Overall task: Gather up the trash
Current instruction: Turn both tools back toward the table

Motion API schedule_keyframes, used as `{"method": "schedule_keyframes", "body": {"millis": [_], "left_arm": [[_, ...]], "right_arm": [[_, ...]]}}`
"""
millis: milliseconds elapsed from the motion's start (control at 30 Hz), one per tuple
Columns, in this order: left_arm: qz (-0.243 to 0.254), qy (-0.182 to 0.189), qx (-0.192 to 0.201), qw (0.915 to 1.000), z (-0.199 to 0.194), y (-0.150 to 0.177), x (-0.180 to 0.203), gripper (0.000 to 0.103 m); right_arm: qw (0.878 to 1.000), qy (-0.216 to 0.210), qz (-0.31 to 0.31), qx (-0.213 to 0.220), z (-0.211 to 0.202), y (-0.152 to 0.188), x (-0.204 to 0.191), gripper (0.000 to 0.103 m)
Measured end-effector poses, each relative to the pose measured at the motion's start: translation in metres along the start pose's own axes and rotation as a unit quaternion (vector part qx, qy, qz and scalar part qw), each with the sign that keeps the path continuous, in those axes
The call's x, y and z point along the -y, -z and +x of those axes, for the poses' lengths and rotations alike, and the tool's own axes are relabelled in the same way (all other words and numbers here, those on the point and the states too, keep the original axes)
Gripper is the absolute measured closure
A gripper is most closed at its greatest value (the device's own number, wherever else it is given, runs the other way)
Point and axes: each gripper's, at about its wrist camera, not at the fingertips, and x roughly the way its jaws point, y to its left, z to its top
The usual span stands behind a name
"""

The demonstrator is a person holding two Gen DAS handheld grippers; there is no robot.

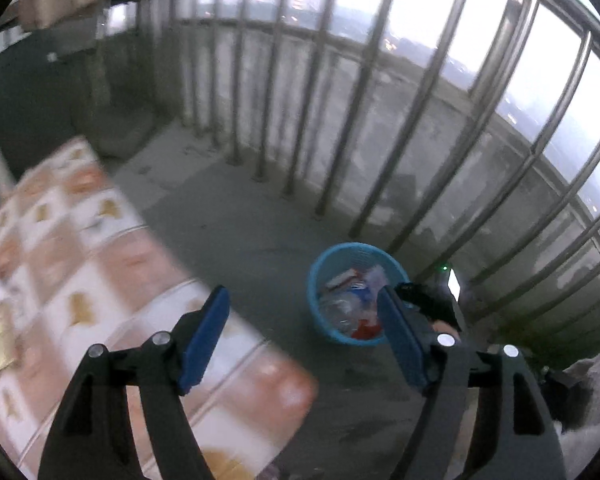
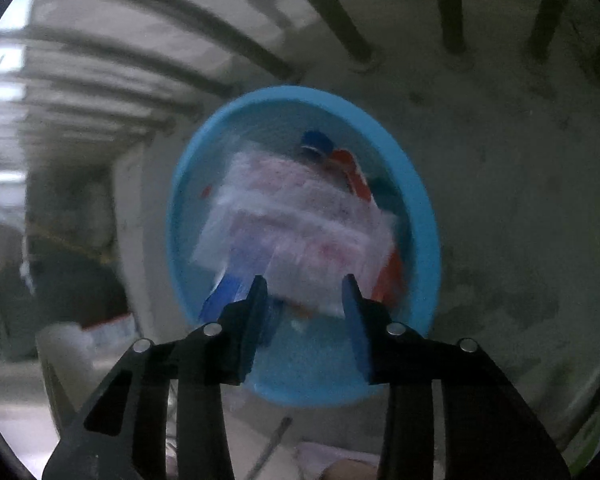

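Observation:
A blue plastic basket (image 1: 315,280) stands on the concrete floor by the railing, with wrappers, a clear bottle and red scraps inside. My left gripper (image 1: 300,320) is open and empty, held above the floor between the table and the basket. The right gripper's body (image 1: 428,300) shows over the basket's right rim. In the right wrist view the basket (image 2: 424,216) lies straight below. My right gripper (image 2: 305,300) is open above it. A blurred pale plastic wrapper (image 2: 296,216) sits just past the fingertips, inside the basket, clear of both pads.
A table with a pink and white patterned cloth (image 1: 100,264) fills the left. Metal railing bars (image 1: 340,120) and a low concrete wall run behind the basket. A white container (image 2: 72,344) stands at the lower left of the right wrist view.

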Motion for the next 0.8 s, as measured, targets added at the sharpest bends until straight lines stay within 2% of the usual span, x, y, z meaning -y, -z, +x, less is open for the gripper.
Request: {"method": "schedule_keyframes", "body": {"millis": [67,133,200,233,333,600,733,800], "left_arm": [[-0.015,-0.018,0.010,0.9997,-0.019,0.013,-0.020,0.028],[-0.035,-0.029,0.014,0.9989,-0.034,0.026,-0.040,0.028],[-0.065,-0.033,0.014,0.9972,-0.044,0.038,-0.059,0.028],[-0.084,-0.037,0.014,0.9957,-0.048,0.044,-0.071,0.028],[-0.129,-0.042,0.018,0.9906,-0.061,0.061,-0.098,0.028],[-0.187,-0.062,0.068,0.9780,-0.106,0.089,-0.147,0.028],[-0.213,-0.082,0.085,0.9698,-0.122,0.104,-0.168,0.028],[-0.229,-0.095,0.090,0.9646,-0.130,0.111,-0.180,0.028]], "right_arm": [[0.999,-0.009,0.030,-0.034,0.021,0.000,0.006,0.065],[0.996,-0.039,0.051,-0.069,0.032,0.007,0.009,0.064],[0.994,-0.053,0.059,-0.072,0.029,0.011,0.013,0.059],[0.994,-0.061,0.063,-0.064,0.022,0.013,0.018,0.054],[0.993,-0.085,0.065,-0.043,-0.001,0.013,0.030,0.048],[0.992,-0.126,0.029,0.002,-0.076,0.013,0.054,0.041],[0.990,-0.136,-0.020,0.025,-0.107,0.023,0.035,0.037],[0.987,-0.149,-0.054,0.031,-0.115,0.032,0.008,0.034]]}}
